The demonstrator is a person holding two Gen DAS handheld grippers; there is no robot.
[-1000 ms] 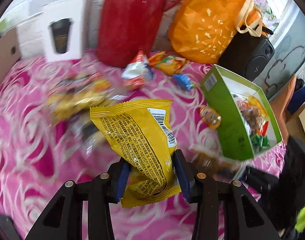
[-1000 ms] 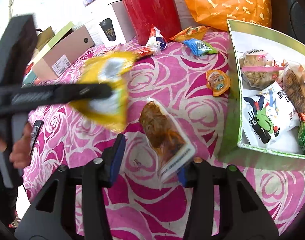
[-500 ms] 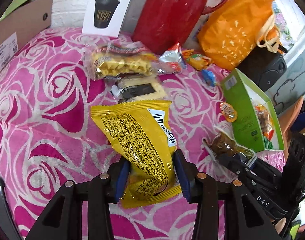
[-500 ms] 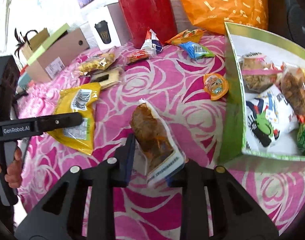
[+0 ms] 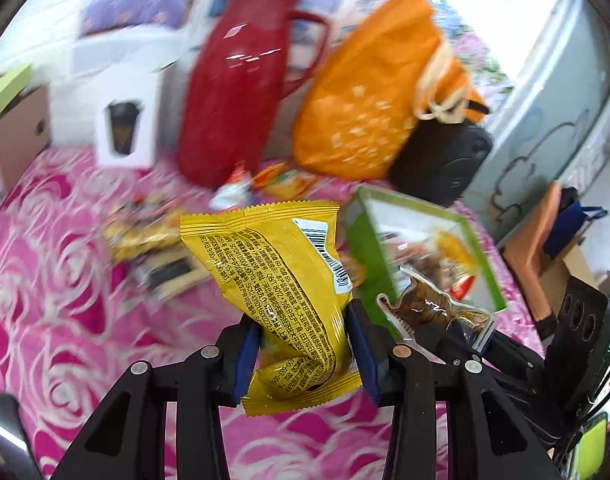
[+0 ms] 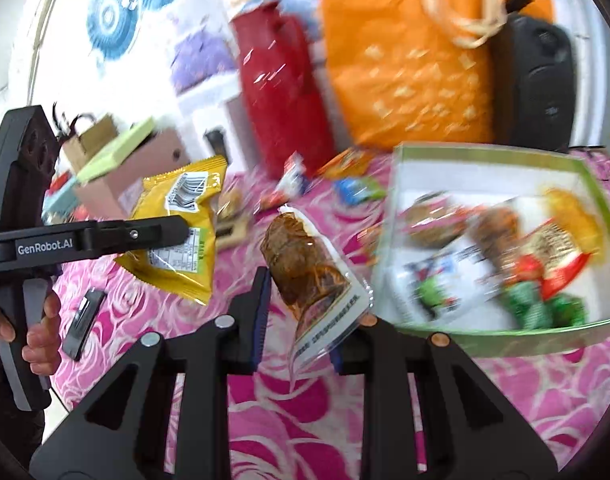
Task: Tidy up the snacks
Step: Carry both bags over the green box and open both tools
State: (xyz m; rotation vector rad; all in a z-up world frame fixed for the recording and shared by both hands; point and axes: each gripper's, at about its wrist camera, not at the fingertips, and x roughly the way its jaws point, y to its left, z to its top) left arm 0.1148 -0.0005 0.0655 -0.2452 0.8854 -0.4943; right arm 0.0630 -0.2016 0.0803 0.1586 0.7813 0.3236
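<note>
In the left wrist view, the left gripper [image 5: 305, 354], clamped on the lower part of the yellow snack packet [image 5: 283, 298], has lifted it off the pink rose cloth [image 5: 65, 280] where it lay half a second ago and turned towards the green box [image 5: 369, 256]. In the right wrist view, the right gripper [image 6: 301, 316] keeps its pinch on the clear packet of brown snack [image 6: 309, 272], now raised just beside the green box's [image 6: 485, 336] near wall, so both packets look ready to go in with the snacks already there.

Glossy crinkled-foil yellow packet [image 5: 281, 280] — clear shiny plastic pouch [image 6: 317, 276] — patterned cloth table cover [image 5: 65, 320].
</note>
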